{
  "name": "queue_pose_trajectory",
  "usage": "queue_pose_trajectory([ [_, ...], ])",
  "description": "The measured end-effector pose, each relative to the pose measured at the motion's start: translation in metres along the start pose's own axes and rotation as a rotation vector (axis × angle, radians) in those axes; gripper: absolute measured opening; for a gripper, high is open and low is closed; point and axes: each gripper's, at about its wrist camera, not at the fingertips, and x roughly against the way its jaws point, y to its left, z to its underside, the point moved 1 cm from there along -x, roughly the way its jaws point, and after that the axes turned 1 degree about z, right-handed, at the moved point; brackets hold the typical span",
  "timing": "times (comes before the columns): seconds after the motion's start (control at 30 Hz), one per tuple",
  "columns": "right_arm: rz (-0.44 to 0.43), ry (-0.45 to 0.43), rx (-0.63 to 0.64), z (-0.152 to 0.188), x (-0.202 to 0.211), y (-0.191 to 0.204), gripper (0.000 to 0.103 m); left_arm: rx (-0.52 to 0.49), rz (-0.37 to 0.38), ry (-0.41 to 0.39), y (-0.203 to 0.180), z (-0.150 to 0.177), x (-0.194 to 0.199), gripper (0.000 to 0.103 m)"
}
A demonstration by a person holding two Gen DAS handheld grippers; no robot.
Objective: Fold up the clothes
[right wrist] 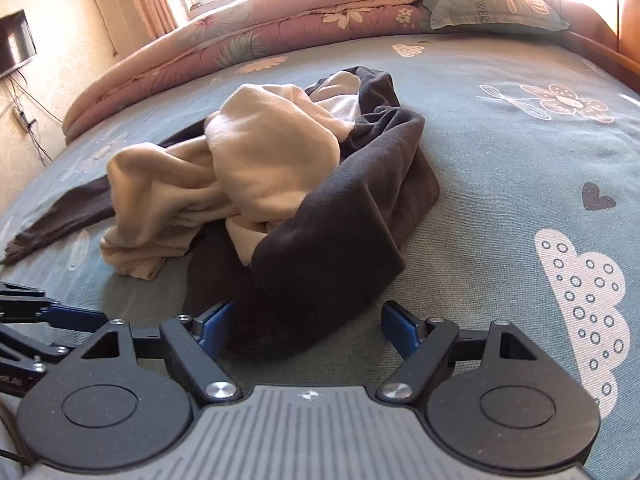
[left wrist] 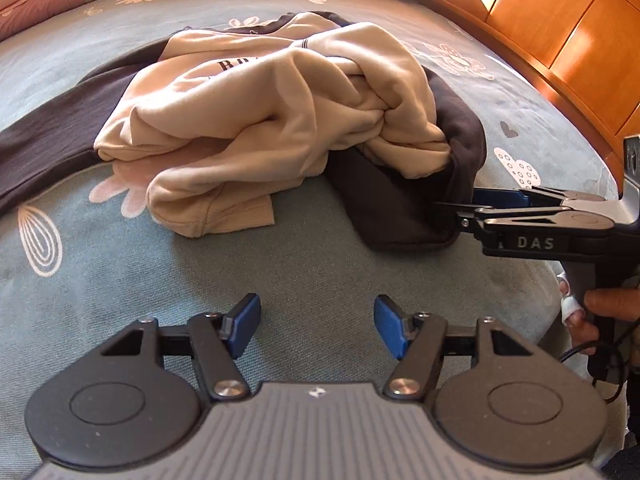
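- Teal bedsheet [right wrist: 500,152] printed with flowers and hearts is covering the bed; a folded pink quilt [right wrist: 240,44] and pillow [right wrist: 492,0] are lying beyond.
- Cream-and-dark sweatshirt [left wrist: 280,108] is sitting crumpled mid-bed, its chest lettering partly hidden by folds.
- Left gripper [left wrist: 316,328] is hovering with fingers apart, holding nothing.
- Right gripper [right wrist: 308,324] is standing with fingers spread around the dark hem.
- Wooden headboard [left wrist: 560,32] is running out of frame.
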Motion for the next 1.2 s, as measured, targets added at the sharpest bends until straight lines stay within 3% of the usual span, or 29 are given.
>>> queue_pose_trajectory([
  [0.1,0.132,-0.013,0.049,0.0,0.0,-0.002,0.083,-0.013,-0.001,-0.002,-0.001,0.0,0.0,0.065],
  [0.27,0.285,-0.04,-0.018,-0.007,0.011,-0.044,0.083,0.0,0.013,-0.009,0.001,0.0,-0.001,0.066],
  [0.47,0.342,-0.068,-0.076,-0.014,0.024,-0.071,0.083,0.023,0.022,-0.016,0.004,0.002,0.0,0.067],
  [0.57,0.278,-0.062,-0.064,-0.012,0.021,-0.062,0.083,0.02,0.02,-0.014,0.003,0.001,-0.001,0.068],
  [0.67,0.29,-0.043,-0.021,-0.009,0.009,-0.047,0.083,0.016,0.021,-0.012,0.002,0.001,-0.001,0.069],
  [0.8,0.283,-0.038,-0.086,-0.007,-0.009,-0.054,0.089,0.021,0.023,-0.014,0.003,0.002,0.0,0.07],
  [0.9,0.254,-0.061,-0.106,-0.008,-0.005,-0.056,0.087,0.022,0.023,-0.016,0.003,0.002,0.001,0.07],
  [1.03,0.078,-0.095,-0.179,-0.004,0.013,-0.058,0.079,0.013,0.021,-0.019,0.001,0.002,-0.002,0.071],
  [1.2,-0.142,-0.062,-0.275,0.011,0.016,-0.057,0.069,-0.007,0.012,-0.02,-0.002,0.001,-0.004,0.073],
])
